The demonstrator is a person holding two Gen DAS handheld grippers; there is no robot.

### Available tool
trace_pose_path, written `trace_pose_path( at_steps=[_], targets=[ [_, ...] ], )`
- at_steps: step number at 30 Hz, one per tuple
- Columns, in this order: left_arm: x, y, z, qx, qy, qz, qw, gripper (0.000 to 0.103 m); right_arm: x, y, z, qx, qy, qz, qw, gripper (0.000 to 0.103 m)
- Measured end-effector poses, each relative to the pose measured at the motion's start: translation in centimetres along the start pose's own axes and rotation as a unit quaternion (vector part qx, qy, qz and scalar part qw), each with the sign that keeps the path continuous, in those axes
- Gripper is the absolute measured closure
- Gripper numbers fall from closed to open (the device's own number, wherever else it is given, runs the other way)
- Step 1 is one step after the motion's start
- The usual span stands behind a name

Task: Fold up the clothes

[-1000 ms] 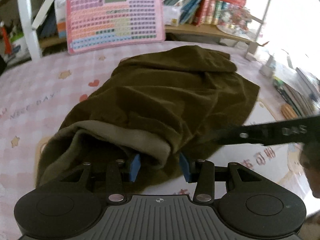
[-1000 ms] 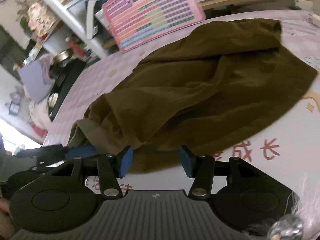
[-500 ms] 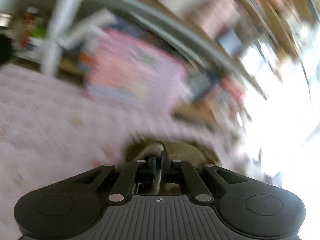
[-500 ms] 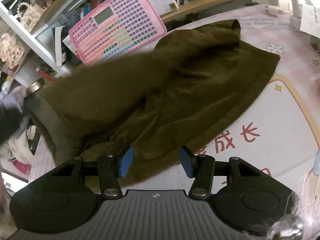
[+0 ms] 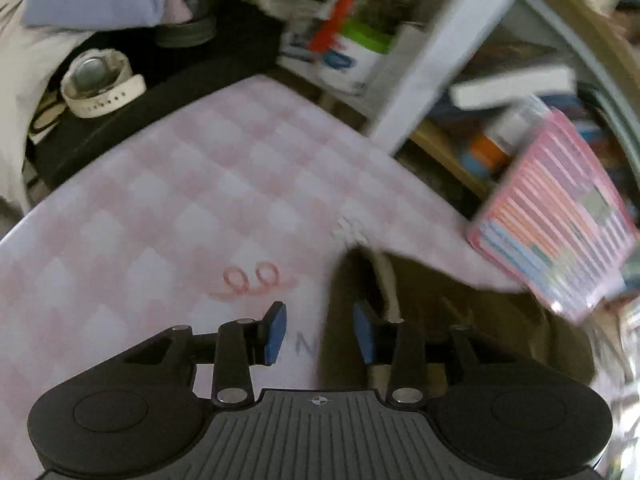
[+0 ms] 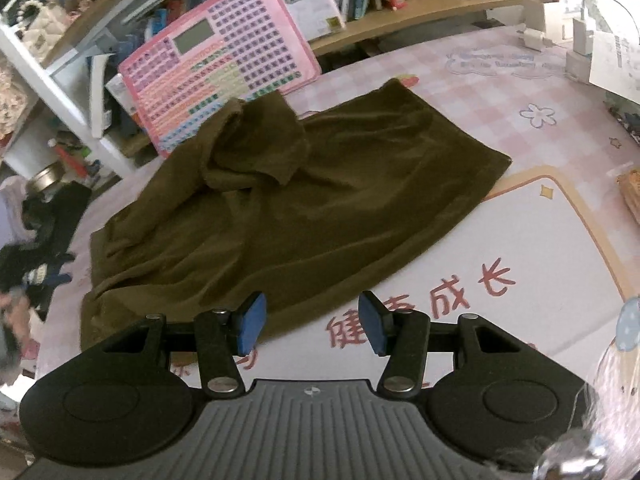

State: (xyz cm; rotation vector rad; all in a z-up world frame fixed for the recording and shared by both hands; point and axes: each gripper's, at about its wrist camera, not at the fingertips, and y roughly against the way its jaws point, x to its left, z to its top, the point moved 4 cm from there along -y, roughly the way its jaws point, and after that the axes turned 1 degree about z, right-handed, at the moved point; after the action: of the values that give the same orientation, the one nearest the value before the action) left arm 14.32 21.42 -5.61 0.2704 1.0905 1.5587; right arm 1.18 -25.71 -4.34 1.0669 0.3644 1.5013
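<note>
An olive-brown garment (image 6: 304,200) lies spread on the pink checked table cover (image 6: 500,92), with a sleeve folded over its upper left part. My right gripper (image 6: 312,324) is open and empty, just above the garment's near hem. In the left wrist view a corner of the garment (image 5: 440,312) with a pale drawstring (image 5: 386,280) lies at the right. My left gripper (image 5: 320,332) is open; the garment's edge lies between its blue pads and under the right one.
A pink keyboard toy (image 6: 216,68) leans against the bookshelf (image 6: 400,20) behind the garment. Chargers and papers (image 6: 580,40) sit at the far right. A black stand with a white watch (image 5: 100,88) is beyond the table's left edge.
My left gripper shut on the garment's hem, swung it up and left, and has opened again. The garment now lies flatter and spread leftward. My right gripper stayed open.
</note>
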Motion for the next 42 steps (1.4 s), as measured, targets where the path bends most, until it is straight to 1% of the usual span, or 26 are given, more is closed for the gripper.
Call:
trace_pose_path(
  at_steps=[3, 5, 6, 11, 12, 13, 14, 15, 16, 17, 19, 20, 21, 22, 24, 25, 27, 28, 31, 33, 35, 36, 38, 41, 42],
  targets=[
    [-1.4, 0.8, -2.0, -0.015, -0.051, -0.035, 0.998, 0.067, -0.6, -0.8, 0.6, 0.001, -0.004, -0.013, 1.0, 0.054],
    [-2.8, 0.7, -2.8, -0.028, -0.081, -0.041, 0.9955, 0.067, -0.6, -1.2, 1.0, 0.002, -0.002, -0.014, 1.0, 0.054],
    [-3.4, 0.4, -3.0, -0.034, -0.092, -0.039, 0.9944, 0.067, -0.5, -1.4, 1.2, 0.002, 0.0, -0.013, 1.0, 0.054],
    [-4.7, -1.8, -3.2, -0.057, -0.118, 0.009, 0.9913, 0.069, 0.8, -1.9, 1.3, 0.009, 0.015, 0.003, 1.0, 0.054],
    [-4.8, -2.2, -3.3, -0.053, -0.12, 0.011, 0.9913, 0.072, 1.0, -1.9, 1.2, 0.011, 0.017, 0.006, 1.0, 0.054],
    [-4.8, -2.5, -3.3, -0.047, -0.122, 0.01, 0.9914, 0.072, 1.1, -1.9, 1.1, 0.013, 0.018, 0.009, 1.0, 0.054],
    [-4.9, -2.8, -3.4, -0.039, -0.123, 0.005, 0.9916, 0.08, 1.2, -1.9, 1.0, 0.014, 0.018, 0.011, 1.0, 0.054],
    [-4.9, -2.8, -3.4, -0.035, -0.122, -0.003, 0.9919, 0.097, 1.2, -1.9, 1.0, 0.015, 0.017, 0.012, 1.0, 0.054],
    [-4.9, -2.0, -3.3, -0.045, -0.114, -0.02, 0.9922, 0.101, 1.3, -1.9, 1.0, 0.016, 0.017, 0.013, 1.0, 0.054],
    [-4.9, -0.6, -3.0, -0.064, -0.1, -0.043, 0.992, 0.102, 1.2, -1.8, 1.0, 0.015, 0.017, 0.012, 1.0, 0.055],
    [-4.7, 2.4, -2.4, -0.105, -0.069, -0.085, 0.9884, 0.101, 1.2, -1.7, 1.2, 0.011, 0.017, 0.008, 1.0, 0.055],
    [-4.2, 3.5, -2.0, -0.119, -0.053, -0.088, 0.9876, 0.101, 1.0, -1.5, 1.2, 0.008, 0.015, 0.006, 1.0, 0.055],
    [-3.4, 3.7, -1.9, -0.122, -0.039, -0.081, 0.9884, 0.101, 0.8, -1.3, 1.3, 0.004, 0.011, 0.004, 1.0, 0.055],
    [-2.6, 3.2, -1.9, -0.113, -0.031, -0.066, 0.9908, 0.101, 0.5, -1.2, 1.3, 0.002, 0.007, 0.002, 1.0, 0.055],
    [-0.8, 0.4, -2.4, -0.066, -0.029, -0.015, 0.9973, 0.101, 0.0, -1.3, 1.4, 0.002, -0.003, 0.0, 1.0, 0.055],
    [-0.3, -0.4, -2.6, -0.053, -0.029, 0.003, 0.9982, 0.097, -0.1, -1.4, 1.4, 0.004, -0.005, -0.001, 1.0, 0.056],
    [-0.1, -0.9, -2.8, -0.055, -0.031, 0.015, 0.9979, 0.095, -0.1, -1.3, 1.5, 0.003, -0.002, -0.004, 1.0, 0.056],
    [0.0, -1.1, -2.9, -0.056, -0.033, 0.021, 0.9977, 0.091, -0.1, -1.3, 1.6, 0.001, 0.001, -0.006, 1.0, 0.056],
    [0.1, -1.6, -3.1, -0.058, -0.041, 0.04, 0.9967, 0.087, -0.3, -1.2, 1.8, -0.002, 0.004, -0.005, 1.0, 0.056],
    [0.1, -0.7, -2.9, -0.06, -0.052, 0.05, 0.9956, 0.08, -0.6, -1.2, 1.8, -0.002, 0.003, -0.006, 1.0, 0.056],
    [0.1, 0.9, -3.0, -0.074, -0.053, 0.053, 0.9944, 0.08, -0.9, -1.1, 1.9, -0.005, 0.004, -0.007, 1.0, 0.056],
    [0.2, 1.6, -3.2, -0.077, -0.05, 0.052, 0.9944, 0.078, -1.3, -1.0, 2.1, -0.007, 0.005, -0.009, 1.0, 0.056],
    [0.3, 3.2, -4.1, -0.077, -0.036, 0.049, 0.9952, 0.071, -2.1, -1.1, 2.6, -0.011, 0.007, -0.018, 1.0, 0.056],
    [1.2, 5.3, -6.2, -0.067, 0.004, 0.046, 0.9967, 0.065, -3.4, -1.3, 3.3, -0.017, 0.011, -0.035, 0.999, 0.056],
    [1.4, 5.7, -7.0, -0.062, 0.02, 0.045, 0.9969, 0.054, -3.9, -1.3, 3.5, -0.018, 0.015, -0.041, 0.999, 0.056]
  ],
)
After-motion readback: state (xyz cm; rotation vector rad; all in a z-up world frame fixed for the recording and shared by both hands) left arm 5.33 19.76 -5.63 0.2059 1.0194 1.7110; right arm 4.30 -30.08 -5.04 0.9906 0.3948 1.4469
